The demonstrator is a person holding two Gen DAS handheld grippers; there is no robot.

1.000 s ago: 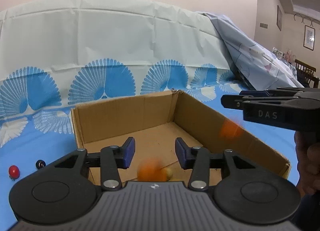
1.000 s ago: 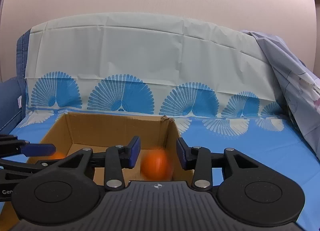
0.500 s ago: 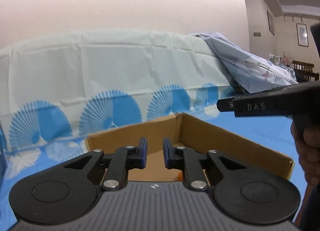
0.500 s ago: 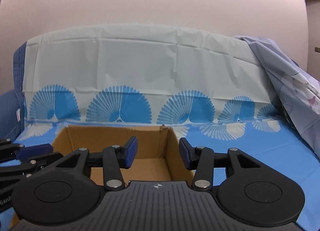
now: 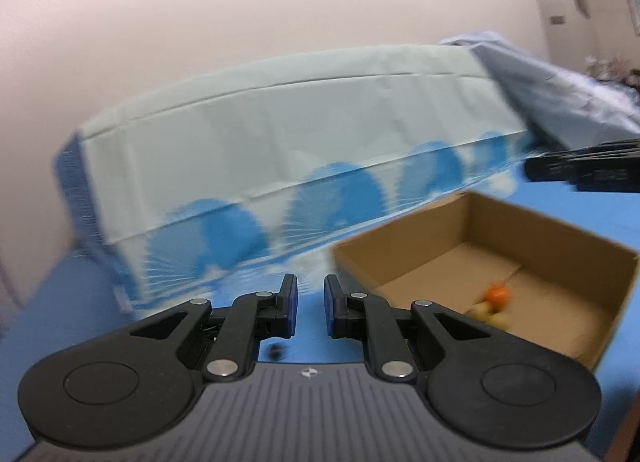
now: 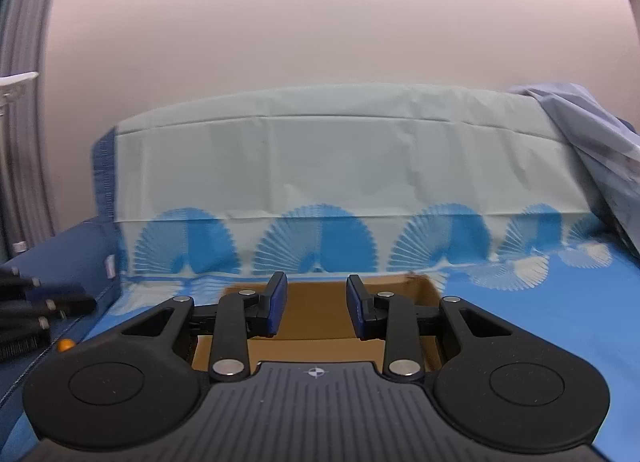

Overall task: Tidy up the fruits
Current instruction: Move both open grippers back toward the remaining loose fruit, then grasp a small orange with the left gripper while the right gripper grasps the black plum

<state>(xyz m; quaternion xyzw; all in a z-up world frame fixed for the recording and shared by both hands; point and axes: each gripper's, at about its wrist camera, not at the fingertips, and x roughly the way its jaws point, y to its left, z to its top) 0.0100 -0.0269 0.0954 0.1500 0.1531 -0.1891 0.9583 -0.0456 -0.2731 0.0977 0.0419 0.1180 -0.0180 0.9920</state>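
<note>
Left gripper [image 5: 310,312]: blue pads drawn together as far as they go, a narrow slit left between them, nothing held; it sits over the blue patterned cloth [image 5: 60,326], clear of the box. A small dark object [image 5: 276,351] lies on the cloth just below the pads, too blurred to identify. Cardboard box [image 5: 552,230] stands open to the right of the left gripper; on its floor, near the front wall, an orange fruit [image 5: 496,295] touches two or three pale yellow-green fruits [image 5: 486,312], all blurred. Right gripper [image 6: 316,308]: jaws have just been closing, a clear gap remains, nothing between the pads; it hangs over the near part of the box, whose brown inner wall shows through the gap. From the right wrist view, the tips of the left gripper enter at the left edge, with a small orange fruit [image 6: 65,345] on the cloth just below them. Pale sheet with blue fan prints [image 6: 320,166] drapes behind the box.
</note>
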